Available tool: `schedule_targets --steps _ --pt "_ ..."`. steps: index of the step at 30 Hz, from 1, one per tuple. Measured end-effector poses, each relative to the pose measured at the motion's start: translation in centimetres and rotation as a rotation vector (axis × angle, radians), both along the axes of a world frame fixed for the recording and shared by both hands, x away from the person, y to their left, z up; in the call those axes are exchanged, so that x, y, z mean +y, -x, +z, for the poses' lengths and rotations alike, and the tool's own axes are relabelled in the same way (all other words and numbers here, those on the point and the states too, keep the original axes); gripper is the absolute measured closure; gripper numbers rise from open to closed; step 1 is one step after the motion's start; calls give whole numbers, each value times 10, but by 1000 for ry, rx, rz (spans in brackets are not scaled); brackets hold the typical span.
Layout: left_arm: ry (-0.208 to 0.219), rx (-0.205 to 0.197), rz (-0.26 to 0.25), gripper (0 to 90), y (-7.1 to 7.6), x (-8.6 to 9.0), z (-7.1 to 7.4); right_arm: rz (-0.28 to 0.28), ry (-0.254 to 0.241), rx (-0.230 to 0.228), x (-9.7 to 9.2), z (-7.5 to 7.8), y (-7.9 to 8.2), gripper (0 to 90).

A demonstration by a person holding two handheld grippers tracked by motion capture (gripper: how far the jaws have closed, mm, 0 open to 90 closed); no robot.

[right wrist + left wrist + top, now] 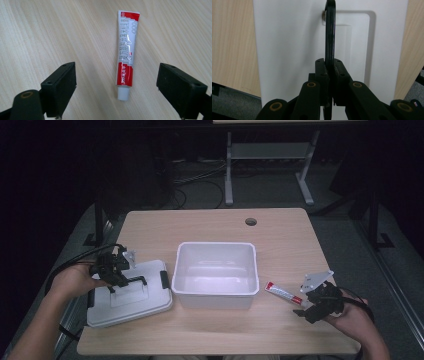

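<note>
Lid [131,295], a flat white plastic one with a black carry handle [330,32], lies on the table [280,240] just left of the empty white bin [215,275]; it looks light and stiff but slick, so the handle is the sound place to take it, and the left gripper [329,67] has its jaws pressed tight on that bar. Right of the bin, the right gripper [117,85] hovers with jaws spread wide around a small, soft red-and-white tube [127,52], apart from it.

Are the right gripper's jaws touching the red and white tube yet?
Apart. The right gripper view shows the right gripper open, bare table on both sides of the tube.
</note>
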State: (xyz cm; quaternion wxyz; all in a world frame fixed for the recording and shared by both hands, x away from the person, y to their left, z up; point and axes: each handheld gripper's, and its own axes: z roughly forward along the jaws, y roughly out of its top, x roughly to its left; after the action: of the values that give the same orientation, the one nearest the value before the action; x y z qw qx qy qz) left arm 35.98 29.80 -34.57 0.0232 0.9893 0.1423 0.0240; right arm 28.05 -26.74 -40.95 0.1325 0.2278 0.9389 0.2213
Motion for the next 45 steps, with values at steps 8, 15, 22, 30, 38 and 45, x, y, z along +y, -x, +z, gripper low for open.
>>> schedule_targets --steps 8,15,22,30,38,45 --pt "1 0 4 845 -2 0 -10 5 4 -1 0 -1 -1 158" --pt "-6 -3 6 845 -2 1 -20 4 8 6 1 -1 -2 158" --pt "4 -5 14 844 -1 3 -27 3 13 9 0 -1 -2 158" --pt "10 -18 14 841 3 4 -32 1 16 16 1 -1 -3 158" --pt "20 -22 18 815 7 3 -31 1 24 19 -1 -1 -4 158" --pt "25 -15 9 739 12 1 -29 -1 27 25 0 0 -4 158"
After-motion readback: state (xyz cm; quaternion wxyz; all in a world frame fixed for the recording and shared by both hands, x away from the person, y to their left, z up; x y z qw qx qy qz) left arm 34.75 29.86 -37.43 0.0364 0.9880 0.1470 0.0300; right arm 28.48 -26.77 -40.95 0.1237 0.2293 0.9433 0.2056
